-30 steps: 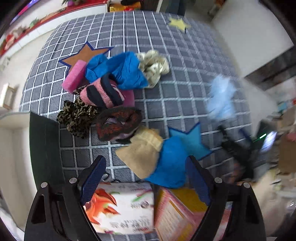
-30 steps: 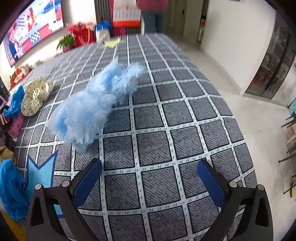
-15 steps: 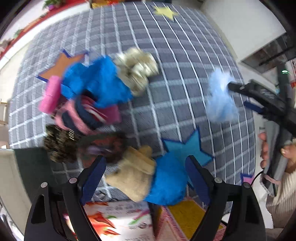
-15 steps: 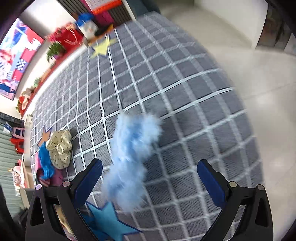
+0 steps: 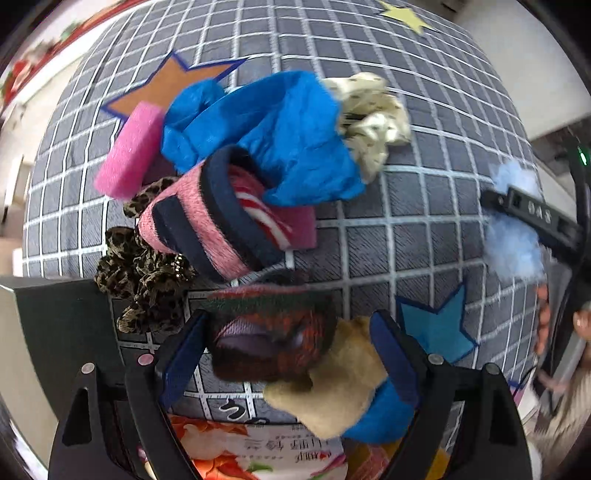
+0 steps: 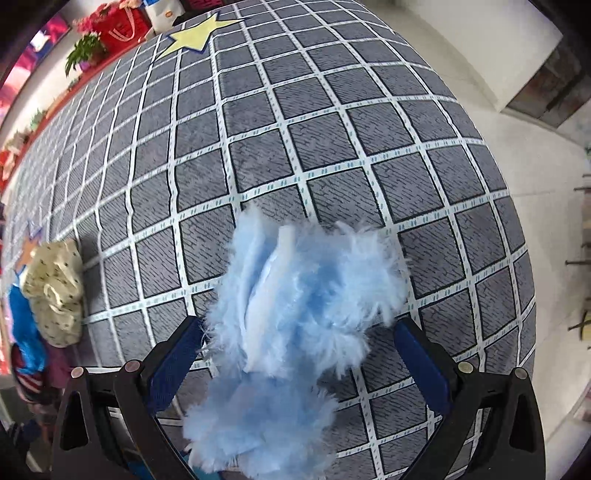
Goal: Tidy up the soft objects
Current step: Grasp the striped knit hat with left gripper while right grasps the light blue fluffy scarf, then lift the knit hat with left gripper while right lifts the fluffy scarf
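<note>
My left gripper [image 5: 291, 343] is open, its jaws around a dark red knitted item [image 5: 273, 339] and a tan plush piece [image 5: 332, 391] on the checked carpet [image 5: 406, 240]. Beyond lie a pink-and-navy striped sock [image 5: 207, 229], a blue cloth [image 5: 273, 147], a cream dotted scrunchie [image 5: 369, 114], a pink sponge [image 5: 129, 151] and a leopard scrunchie [image 5: 144, 273]. My right gripper [image 6: 299, 354] is open, its jaws either side of a fluffy light-blue item [image 6: 291, 314] lying on the carpet [image 6: 295, 129]. That item also shows at the right of the left wrist view [image 5: 513, 236].
A printed cardboard box [image 5: 258, 454] sits under my left gripper, a dark bin [image 5: 62, 332] to its left. Star patches mark the carpet: orange [image 5: 173, 81], blue [image 5: 439, 328], yellow [image 6: 195, 33]. Bare tile floor [image 6: 535, 184] lies right of the carpet. The cream scrunchie [image 6: 55, 291] lies left of my right gripper.
My left gripper moved down and forward until its jaws came around the dark red knitted item. My right gripper closed in on the fluffy blue item, which now lies between its jaws.
</note>
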`<state>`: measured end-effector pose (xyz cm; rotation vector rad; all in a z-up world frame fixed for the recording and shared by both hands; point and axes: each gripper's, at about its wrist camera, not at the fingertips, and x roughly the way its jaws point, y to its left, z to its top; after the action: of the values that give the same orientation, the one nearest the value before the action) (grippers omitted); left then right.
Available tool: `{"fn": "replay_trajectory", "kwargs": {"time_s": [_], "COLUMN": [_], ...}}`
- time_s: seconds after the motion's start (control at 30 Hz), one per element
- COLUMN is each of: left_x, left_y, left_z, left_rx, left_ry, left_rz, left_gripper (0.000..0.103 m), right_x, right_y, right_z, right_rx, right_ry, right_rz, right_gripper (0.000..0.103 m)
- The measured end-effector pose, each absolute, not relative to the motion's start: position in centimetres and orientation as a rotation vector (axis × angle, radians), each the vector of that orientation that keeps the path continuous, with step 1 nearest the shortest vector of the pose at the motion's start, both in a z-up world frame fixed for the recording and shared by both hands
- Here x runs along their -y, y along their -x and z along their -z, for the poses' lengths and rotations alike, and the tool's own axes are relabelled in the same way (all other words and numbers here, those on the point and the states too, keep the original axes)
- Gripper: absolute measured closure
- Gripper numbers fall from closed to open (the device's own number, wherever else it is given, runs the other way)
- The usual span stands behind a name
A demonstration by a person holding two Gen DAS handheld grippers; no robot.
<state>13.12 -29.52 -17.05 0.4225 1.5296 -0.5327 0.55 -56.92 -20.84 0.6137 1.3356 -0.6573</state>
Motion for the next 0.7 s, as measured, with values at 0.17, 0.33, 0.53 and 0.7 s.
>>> {"fn": "replay_trajectory", "kwargs": {"time_s": [0.17, 0.33, 0.53, 0.7], "left_x": [28.6, 28.2, 27.1, 25.5], "left_y": [-13.7, -12.6, -12.2, -13.3], "left_z": [19.6, 18.7, 12.7, 10.2], "left_rx": [-1.643, -1.578, -1.425, -1.383], "left_ry": [-0.347, -0.308, -0.187, -0.063], "left_rz": [0.495, 0.513, 0.585, 0.676], "left_gripper": [0.043, 0.065, 0.067, 0.048], "right_x": [54.9, 53.5, 53.3, 52.0], "right_y": [-1.5, -2.5, -2.5, -2.4], "right_z": [21.6, 20.2, 19.1, 17.1], "right_rx": [-1.332, -1.281, -1.27, -1.24], "right_ry": [-0.59, -0.509, -0.646, -0.515], "right_rz": [0.68, 0.643, 0.515, 0.525], "right_gripper": [0.0, 0.047, 0.084, 0.084]}}
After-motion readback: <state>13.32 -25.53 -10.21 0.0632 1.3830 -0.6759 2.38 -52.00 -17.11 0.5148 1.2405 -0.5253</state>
